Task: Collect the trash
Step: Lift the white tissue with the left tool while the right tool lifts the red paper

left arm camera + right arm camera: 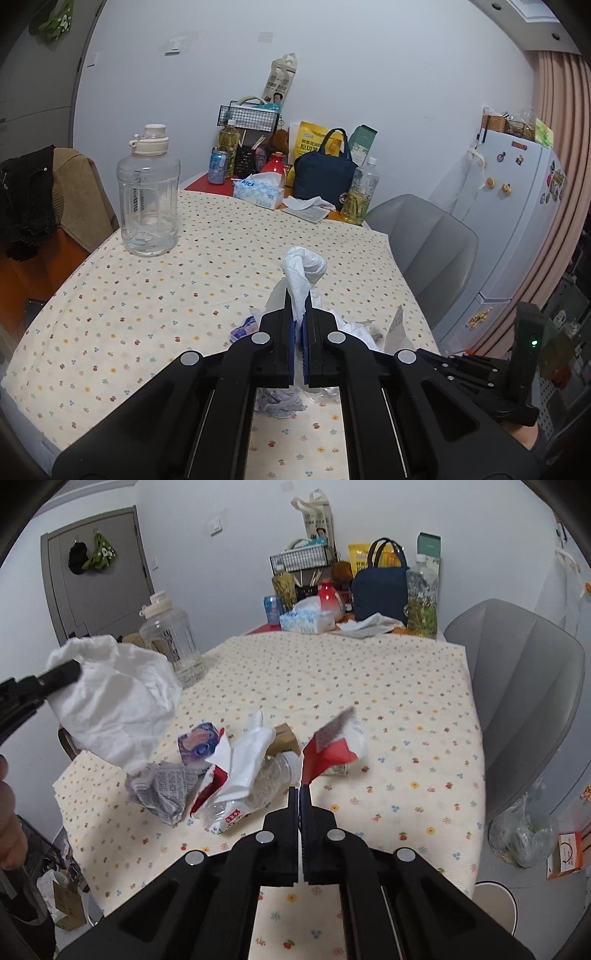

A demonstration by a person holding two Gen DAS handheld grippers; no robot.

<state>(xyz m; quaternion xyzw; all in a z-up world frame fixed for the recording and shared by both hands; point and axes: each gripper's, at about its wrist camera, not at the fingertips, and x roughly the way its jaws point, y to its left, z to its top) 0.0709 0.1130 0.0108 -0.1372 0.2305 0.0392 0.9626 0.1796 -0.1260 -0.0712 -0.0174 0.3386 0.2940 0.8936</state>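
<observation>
On the dotted counter (406, 709) litter lies heaped. Left tongs (298, 314) pinch a limp white bag (114, 701); right tongs (300, 794) nip a featherlight red wrapper (328, 753) by its corner.

White walls, a grey chair (424, 240) beside the table (129, 314), perhaps pink curtains (554, 147).

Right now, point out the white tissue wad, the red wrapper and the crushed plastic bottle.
white tissue wad (304, 266), left wrist view, its bunched top.
red wrapper (327, 757), right wrist view, its red face.
crushed plastic bottle (271, 775), right wrist view, its clear body.
</observation>
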